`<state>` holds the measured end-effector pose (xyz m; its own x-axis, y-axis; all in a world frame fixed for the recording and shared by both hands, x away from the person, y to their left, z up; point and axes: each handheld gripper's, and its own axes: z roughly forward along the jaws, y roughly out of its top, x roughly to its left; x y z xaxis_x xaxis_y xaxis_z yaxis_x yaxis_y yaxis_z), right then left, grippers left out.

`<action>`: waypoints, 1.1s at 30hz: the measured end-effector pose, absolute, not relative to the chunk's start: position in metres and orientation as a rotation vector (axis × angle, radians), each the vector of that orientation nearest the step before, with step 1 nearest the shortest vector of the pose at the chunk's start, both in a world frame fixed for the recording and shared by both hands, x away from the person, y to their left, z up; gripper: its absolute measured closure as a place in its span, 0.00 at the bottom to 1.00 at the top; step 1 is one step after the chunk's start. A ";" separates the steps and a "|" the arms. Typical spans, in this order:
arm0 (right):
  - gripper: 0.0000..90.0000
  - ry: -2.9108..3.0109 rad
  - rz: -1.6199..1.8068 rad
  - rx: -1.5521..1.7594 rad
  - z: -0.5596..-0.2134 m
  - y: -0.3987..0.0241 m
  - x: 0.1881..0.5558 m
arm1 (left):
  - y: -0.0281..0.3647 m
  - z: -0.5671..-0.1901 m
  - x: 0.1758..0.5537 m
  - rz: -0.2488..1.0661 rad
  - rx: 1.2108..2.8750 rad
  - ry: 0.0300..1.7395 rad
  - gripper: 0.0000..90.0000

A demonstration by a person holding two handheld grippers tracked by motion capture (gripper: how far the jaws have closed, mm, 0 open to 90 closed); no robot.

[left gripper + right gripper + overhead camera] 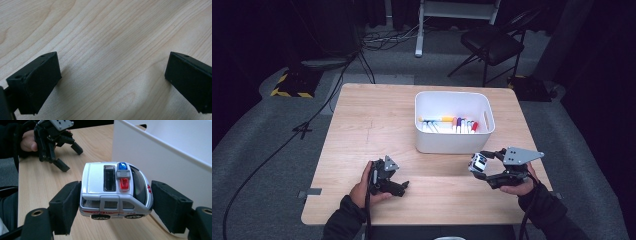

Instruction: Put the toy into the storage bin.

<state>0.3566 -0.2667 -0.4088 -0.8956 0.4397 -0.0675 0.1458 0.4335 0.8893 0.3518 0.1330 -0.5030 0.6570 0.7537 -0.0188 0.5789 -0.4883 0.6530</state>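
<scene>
Bin [175, 150] cut off at edge; markers [454, 125] too small.

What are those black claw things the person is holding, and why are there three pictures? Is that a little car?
Those are hand-held grippers, like big tweezers with two black jaws. A person holds one in each hand. One picture looks down from above the wooden table; the other two come from small cameras riding on each gripper. The right gripper squeezes a toy ambulance, white with blue and red roof lights, lifted off the table beside a white bin. Inside the bin lie colourful markers. The left gripper is open, holds nothing, and sits low over bare wood.
</scene>
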 end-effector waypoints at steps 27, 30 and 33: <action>0.29 2.246 1.438 0.542 -0.348 -0.278 0.377 | 0.133 -0.503 0.352 0.358 2.238 1.028 0.00; 0.29 2.240 1.426 0.533 -0.343 -0.277 0.380 | 0.133 -0.503 0.352 0.358 2.238 1.027 0.01; 0.29 2.231 1.418 0.535 -0.338 -0.278 0.383 | 0.133 -0.503 0.352 0.358 2.238 1.027 0.01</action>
